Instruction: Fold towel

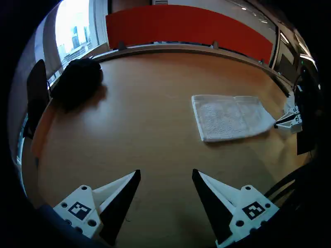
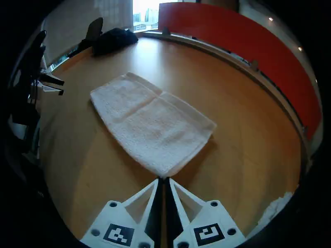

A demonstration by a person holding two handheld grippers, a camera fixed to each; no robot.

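Note:
A white towel (image 1: 229, 118) lies folded and flat on the wooden table (image 1: 140, 124), to the right of centre in the left gripper view. My left gripper (image 1: 165, 178) hovers low over bare wood well short of it, fingers spread open and holding nothing. In the right gripper view the towel (image 2: 149, 124) stretches away from me, its near corner pinched between the closed fingers of my right gripper (image 2: 163, 181). That right gripper (image 1: 289, 122) also appears at the towel's right corner in the left gripper view. The left gripper (image 2: 50, 82) sits at the far left, apart from the towel.
A black bag (image 1: 78, 80) rests on the table's far left corner beside a dark chair (image 1: 36, 95). A red partition (image 1: 186, 27) runs along the back edge. Something white (image 2: 276, 211) lies at the table edge near my right gripper.

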